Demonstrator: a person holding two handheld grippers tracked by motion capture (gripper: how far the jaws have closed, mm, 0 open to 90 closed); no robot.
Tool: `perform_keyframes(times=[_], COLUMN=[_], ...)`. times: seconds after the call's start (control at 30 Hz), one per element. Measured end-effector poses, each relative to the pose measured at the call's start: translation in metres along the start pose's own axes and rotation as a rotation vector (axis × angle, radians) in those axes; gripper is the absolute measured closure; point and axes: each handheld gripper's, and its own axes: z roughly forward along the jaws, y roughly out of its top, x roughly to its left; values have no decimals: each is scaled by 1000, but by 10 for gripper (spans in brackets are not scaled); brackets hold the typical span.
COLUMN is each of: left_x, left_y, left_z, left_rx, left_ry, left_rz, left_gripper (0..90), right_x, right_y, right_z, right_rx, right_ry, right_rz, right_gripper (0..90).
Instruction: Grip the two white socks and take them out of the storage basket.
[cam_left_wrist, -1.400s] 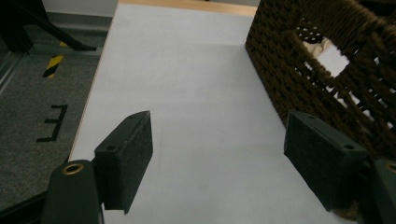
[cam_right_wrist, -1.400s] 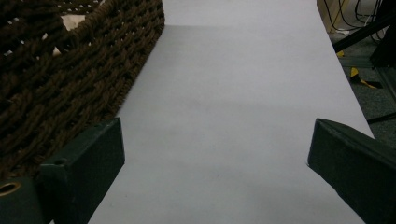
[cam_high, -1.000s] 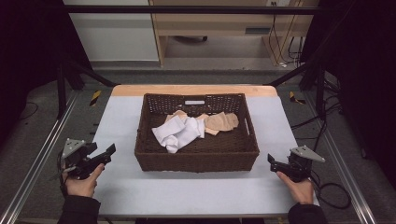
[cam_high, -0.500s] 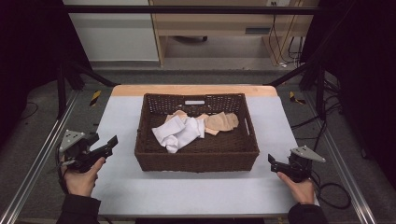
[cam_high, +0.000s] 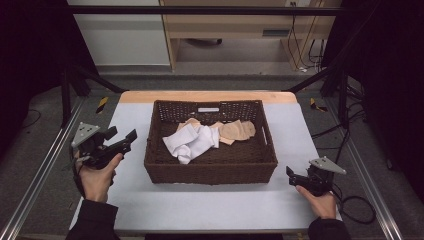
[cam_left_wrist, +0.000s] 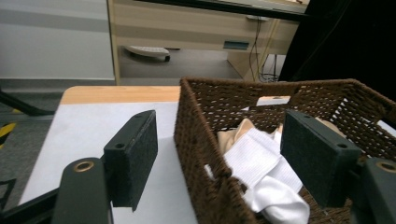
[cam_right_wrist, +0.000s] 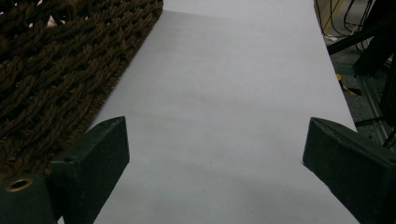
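Two hand-held grippers flanked the wicker basket (cam_high: 210, 165) on the counter (cam_high: 200, 205). The left hand-held gripper (cam_high: 122, 137), jaws spread wide and empty, was raised just beside the basket's left wall, pointing at the white socks (cam_high: 192, 142) lying inside against the beige socks (cam_high: 237, 131). The right hand-held gripper (cam_high: 291, 173) rested low near the basket's right front corner, wide open, holding nothing.
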Motion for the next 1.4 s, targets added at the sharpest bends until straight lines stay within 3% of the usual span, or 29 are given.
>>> perform_keyframes(times=[0.43,0.73,0.83,1.03,1.13,1.4], left_x=[-26,-53,-57,-64,-69,-79], left_y=[11,24,24,23,23,18], left_z=[33,63,75,94,103,132], left_rx=[32,35,37,50,58,125], left_ry=[-44,-53,-42,-36,-28,-8], left_rz=[49,113,125,108,124,147], left_gripper=[261,225,216,213,215,245], right_x=[1,0,0,0,0,0], right_y=[0,0,0,0,0,0], right_z=[1,0,1,1,1,1], right_rx=[2,-1,1,2,1,0], right_ry=[-1,1,-1,1,3,6], right_rz=[-4,-3,-1,-6,-1,2], right_gripper=[75,74,74,74,73,72])
